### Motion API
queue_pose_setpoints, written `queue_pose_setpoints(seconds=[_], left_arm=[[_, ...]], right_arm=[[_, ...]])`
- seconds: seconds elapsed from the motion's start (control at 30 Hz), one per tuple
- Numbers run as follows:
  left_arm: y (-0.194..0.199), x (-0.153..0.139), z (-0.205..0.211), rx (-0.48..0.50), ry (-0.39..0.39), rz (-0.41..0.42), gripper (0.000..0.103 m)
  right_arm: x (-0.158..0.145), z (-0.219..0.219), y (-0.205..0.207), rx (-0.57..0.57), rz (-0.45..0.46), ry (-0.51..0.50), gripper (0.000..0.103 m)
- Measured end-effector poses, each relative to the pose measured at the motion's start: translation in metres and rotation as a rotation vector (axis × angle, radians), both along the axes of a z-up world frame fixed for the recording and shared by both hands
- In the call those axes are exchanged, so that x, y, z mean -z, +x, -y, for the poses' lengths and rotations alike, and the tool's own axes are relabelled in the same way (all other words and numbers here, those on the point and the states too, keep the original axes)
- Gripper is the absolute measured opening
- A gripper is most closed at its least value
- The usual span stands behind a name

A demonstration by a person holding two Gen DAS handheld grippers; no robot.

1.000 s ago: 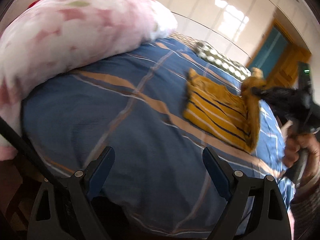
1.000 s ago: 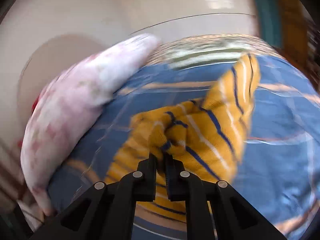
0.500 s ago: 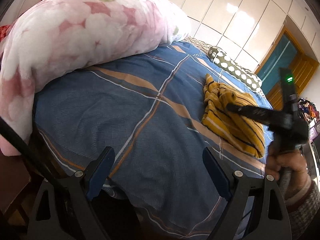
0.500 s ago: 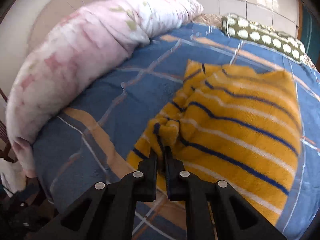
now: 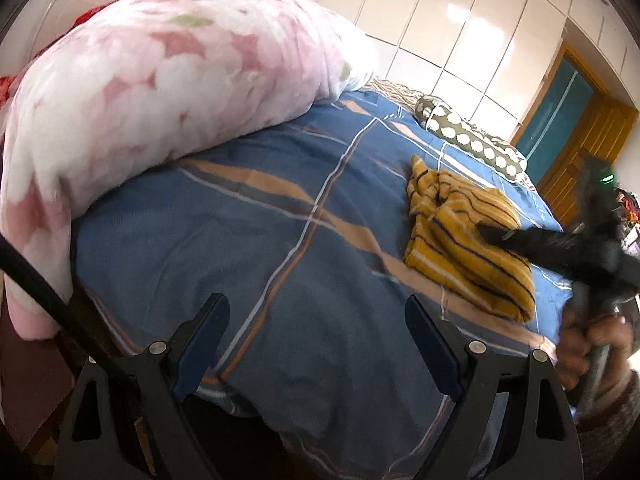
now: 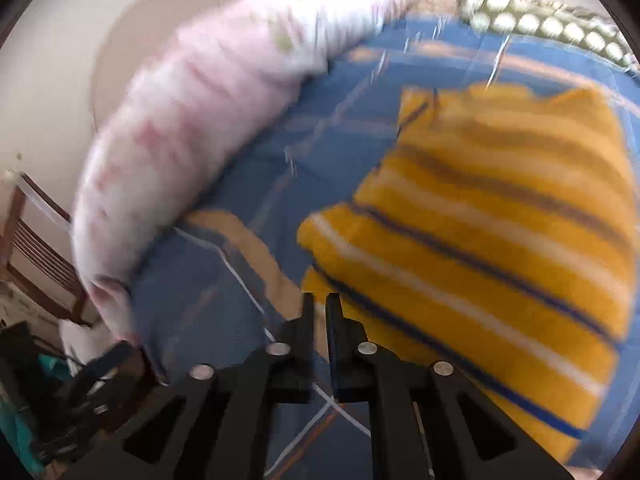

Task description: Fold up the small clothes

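Just beyond the right gripper's (image 6: pixel 318 308) parting jaws lies the striped garment (image 6: pixel 492 240).

Left tool (image 5: pixel 316 340) hangs wide open, nothing between its jaws; right tool (image 6: pixel 317 308), gripped by a hand (image 5: pixel 588 344) and angled downward, jaws just opening to a narrow gap, nothing pinched.

Bright daylight, fisheye, rt view blurred

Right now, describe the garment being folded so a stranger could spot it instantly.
Start at the blue plaid bed cover, below the big pink floral blanket. On its right side lies the folded mustard-yellow striped garment, the only yellow thing there, banded white and navy.
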State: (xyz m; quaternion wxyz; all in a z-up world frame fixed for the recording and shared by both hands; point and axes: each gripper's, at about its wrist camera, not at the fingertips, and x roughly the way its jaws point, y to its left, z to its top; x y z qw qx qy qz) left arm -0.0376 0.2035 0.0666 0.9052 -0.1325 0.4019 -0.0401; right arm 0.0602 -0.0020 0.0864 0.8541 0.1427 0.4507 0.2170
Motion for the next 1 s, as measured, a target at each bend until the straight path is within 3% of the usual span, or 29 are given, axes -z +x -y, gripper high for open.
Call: queue_pose_setpoints(seconds=[0.03,0.1,0.2,0.3,0.33,0.37,0.43,0.63,0.77,0.83,0.87,0.9,1.0], left_arm=[[0.003,0.000,0.002,-0.001,-0.001,0.001,0.089],[0.006,0.002,0.007,0.007,-0.015,-0.006,0.088],[0.007,0.005,0.017,0.036,-0.002,-0.013,0.089],[0.004,0.005,0.021,0.055,0.032,-0.006,0.089],[0.003,0.005,0.021,0.052,0.035,-0.004,0.089],[0.002,0.005,0.017,0.046,0.040,0.000,0.089],[0.001,0.006,0.010,0.032,0.041,0.003,0.089],[0.008,0.010,-0.002,0.009,0.006,-0.010,0.089],[0.017,0.008,0.010,0.053,-0.017,-0.034,0.088],[0.024,0.005,0.018,0.082,-0.018,-0.043,0.088],[0.028,0.004,0.022,0.100,-0.021,-0.046,0.088],[0.034,0.001,0.026,0.122,-0.027,-0.051,0.088],[0.059,-0.007,0.042,0.201,-0.063,-0.040,0.089]], right_arm=[[-0.009,0.006,0.002,0.027,0.029,-0.015,0.040],[-0.021,0.012,0.012,0.077,0.069,-0.084,0.057],[-0.007,-0.001,0.048,0.085,0.032,-0.188,0.061],[0.025,-0.005,0.081,0.131,-0.056,-0.288,0.060],[0.037,-0.007,0.091,0.135,-0.084,-0.315,0.039],[0.042,-0.009,0.095,0.140,-0.088,-0.328,0.028],[0.039,-0.007,0.094,0.149,-0.075,-0.283,0.016],[0.015,-0.024,0.068,0.078,-0.007,-0.129,0.014],[0.051,-0.045,0.077,0.003,-0.079,-0.177,0.019],[0.052,-0.032,0.077,0.009,-0.075,-0.091,0.019],[0.045,-0.021,0.073,0.031,-0.084,-0.044,0.021],[0.034,-0.008,0.068,0.053,-0.075,0.007,0.033],[-0.004,0.040,0.038,0.099,0.032,0.105,0.053]])
